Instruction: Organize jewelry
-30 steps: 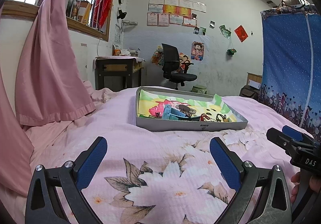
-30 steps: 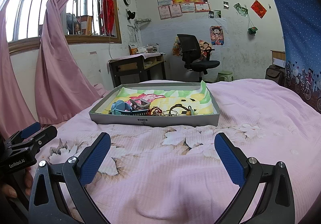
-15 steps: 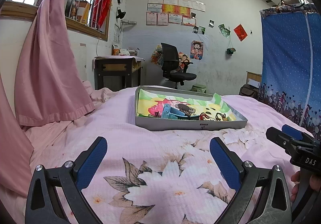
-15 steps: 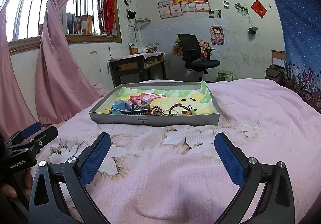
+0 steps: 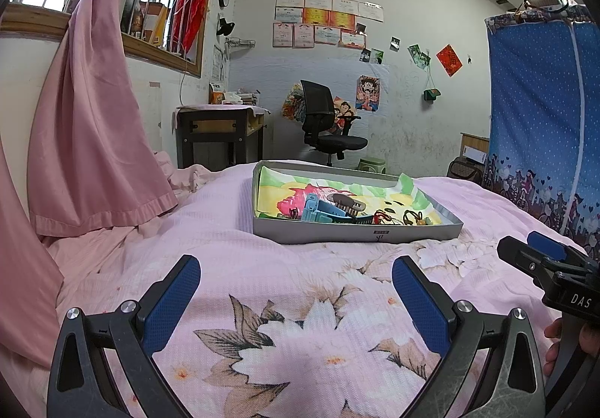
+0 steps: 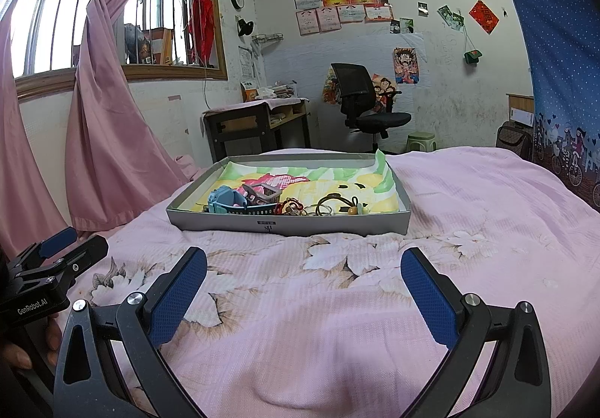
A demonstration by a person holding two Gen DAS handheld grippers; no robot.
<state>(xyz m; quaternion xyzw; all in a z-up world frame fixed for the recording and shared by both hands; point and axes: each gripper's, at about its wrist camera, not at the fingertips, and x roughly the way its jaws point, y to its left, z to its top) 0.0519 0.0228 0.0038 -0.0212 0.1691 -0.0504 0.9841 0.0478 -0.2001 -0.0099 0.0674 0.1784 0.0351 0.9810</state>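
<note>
On the bed's pink flower-printed quilt (image 5: 285, 268) sits a shallow grey cardboard tray (image 6: 285, 225) lined with bright green, yellow and pink paper. Near its front wall lies a heap of jewelry: a light blue watch (image 6: 225, 198), a brown hair comb (image 5: 347, 202), red beaded pieces (image 6: 290, 206) and dark rings (image 6: 330, 204). Both tongs hover low over the quilt, well short of the tray. The left tongs (image 5: 296, 290) are spread wide and empty; the right tongs (image 6: 303, 285) are likewise wide apart, gripping nothing.
</note>
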